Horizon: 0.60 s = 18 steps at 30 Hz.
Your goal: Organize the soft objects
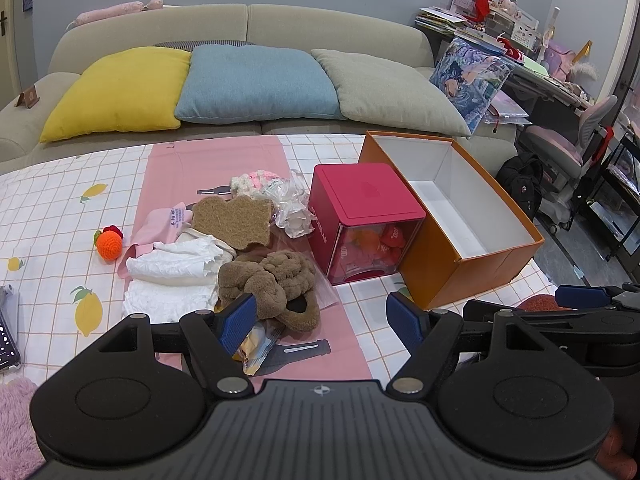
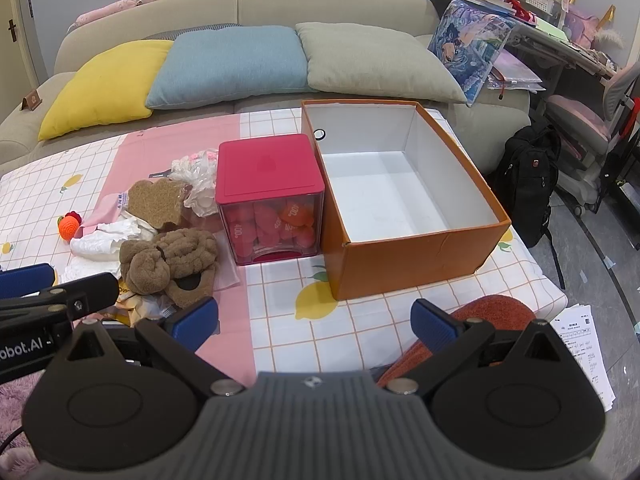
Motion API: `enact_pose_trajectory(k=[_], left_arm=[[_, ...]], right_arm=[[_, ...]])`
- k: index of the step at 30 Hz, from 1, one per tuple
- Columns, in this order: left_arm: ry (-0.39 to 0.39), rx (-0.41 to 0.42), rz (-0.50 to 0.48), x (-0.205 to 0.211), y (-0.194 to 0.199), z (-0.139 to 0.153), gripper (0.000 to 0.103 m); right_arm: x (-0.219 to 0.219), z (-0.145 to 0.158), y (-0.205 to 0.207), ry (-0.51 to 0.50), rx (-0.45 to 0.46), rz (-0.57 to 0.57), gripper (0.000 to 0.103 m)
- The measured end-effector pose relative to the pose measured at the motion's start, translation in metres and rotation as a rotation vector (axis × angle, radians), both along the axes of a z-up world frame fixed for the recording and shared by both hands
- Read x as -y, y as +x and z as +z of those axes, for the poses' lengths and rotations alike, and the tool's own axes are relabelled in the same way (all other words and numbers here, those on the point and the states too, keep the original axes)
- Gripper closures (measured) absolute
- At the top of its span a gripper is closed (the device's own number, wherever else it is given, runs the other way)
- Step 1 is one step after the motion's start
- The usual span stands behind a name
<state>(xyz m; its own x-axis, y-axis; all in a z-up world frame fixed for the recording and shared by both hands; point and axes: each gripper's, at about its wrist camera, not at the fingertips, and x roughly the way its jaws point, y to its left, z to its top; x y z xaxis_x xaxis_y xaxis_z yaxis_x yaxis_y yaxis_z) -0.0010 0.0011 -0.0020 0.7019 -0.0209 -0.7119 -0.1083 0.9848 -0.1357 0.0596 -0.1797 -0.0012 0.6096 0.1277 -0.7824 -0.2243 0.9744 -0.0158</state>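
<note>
Both grippers, left gripper [image 1: 320,320] and right gripper [image 2: 316,320], hover jaws wide; the brown plush knot [image 1: 272,276] looks light and squashy, best pinched at a fat loop.

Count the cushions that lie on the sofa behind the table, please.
4: a yellow cushion on the left, a blue cushion in the middle, a grey-green cushion to its right, and a printed cushion at the far right. Others may be hidden.
</note>
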Motion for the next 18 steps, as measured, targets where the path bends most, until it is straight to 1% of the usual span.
enact_pose_trajectory(k=[7,8,10,13,14,15,17,18], left_arm=[[-0.002,0.0,-0.002,0.0,0.0,0.0,0.016],[-0.009,0.0,-0.008,0.0,-0.001,-0.002,0.017],[-0.049,0.002,-0.027,-0.005,-0.002,-0.003,0.021],[-0.153,-0.001,-0.024,-0.021,-0.006,-0.007,0.024],[-0.178,-0.016,-0.023,-0.027,-0.005,-0.009,0.028],[-0.189,-0.033,-0.019,-0.032,-0.006,-0.012,0.033],[-0.194,-0.068,-0.001,-0.043,-0.007,-0.018,0.036],[-0.195,-0.084,0.009,-0.05,-0.007,-0.021,0.039]], right_arm=[[-0.001,-0.004,-0.001,0.003,-0.007,0.002,0.003],[-0.001,-0.004,0.0,0.007,-0.01,0.007,0.003],[-0.001,-0.005,0.001,0.032,-0.024,0.028,0.003],[-0.002,-0.007,0.006,0.085,-0.056,0.079,0.003],[-0.003,-0.008,0.007,0.098,-0.071,0.098,0.003],[-0.005,-0.009,0.01,0.103,-0.086,0.114,0.003],[-0.012,-0.012,0.014,0.1,-0.116,0.144,0.004],[-0.015,-0.014,0.016,0.103,-0.137,0.169,0.007]])
